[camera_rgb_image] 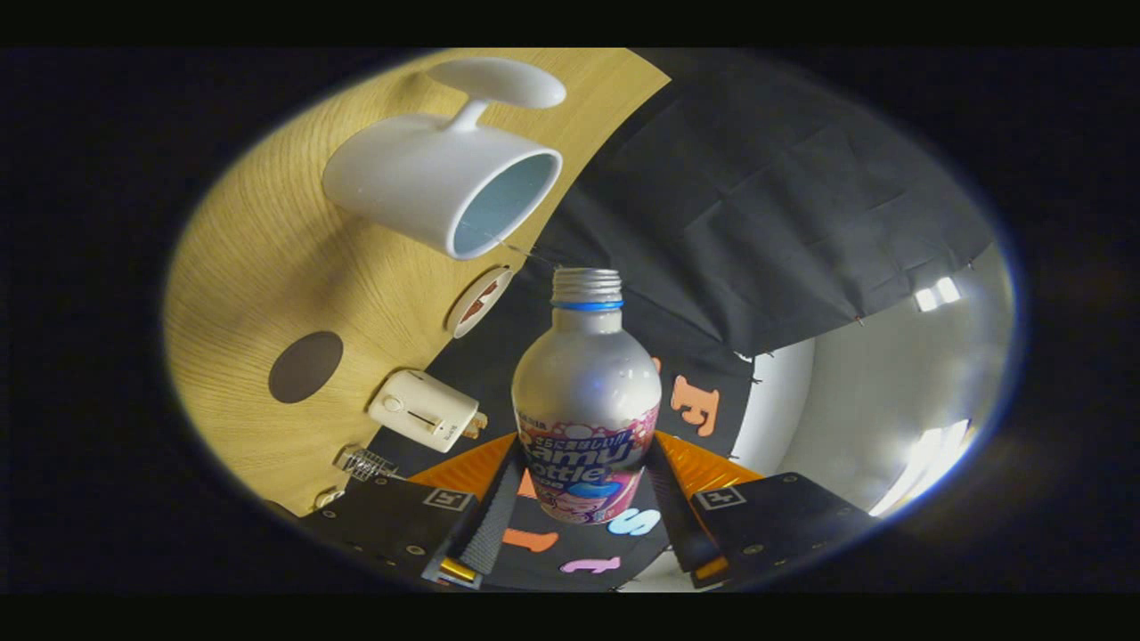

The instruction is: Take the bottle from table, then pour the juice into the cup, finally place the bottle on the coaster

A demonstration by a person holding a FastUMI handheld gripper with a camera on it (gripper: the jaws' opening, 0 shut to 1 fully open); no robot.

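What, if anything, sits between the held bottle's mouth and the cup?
Nothing visible does. The gripper is shut on the bottle, whose uncapped mouth points toward the open cup just beyond it, with only open air between them.

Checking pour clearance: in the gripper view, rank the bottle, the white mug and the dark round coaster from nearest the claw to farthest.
1. Bottle: clamped between the claw fingers.
2. Dark round coaster: on the table, off to the side.
3. White mug: beyond the bottle's mouth.

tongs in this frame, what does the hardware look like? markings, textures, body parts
The tongs are two long flat fingers with ribbed, textured inner faces. Each runs back to a dark, flat, blocky carriage with small screw heads. Each carriage carries a square black-and-white fiducial marker. Glossy orange wedge-shaped panels sit behind the fingers. No cables or sleeve visible.
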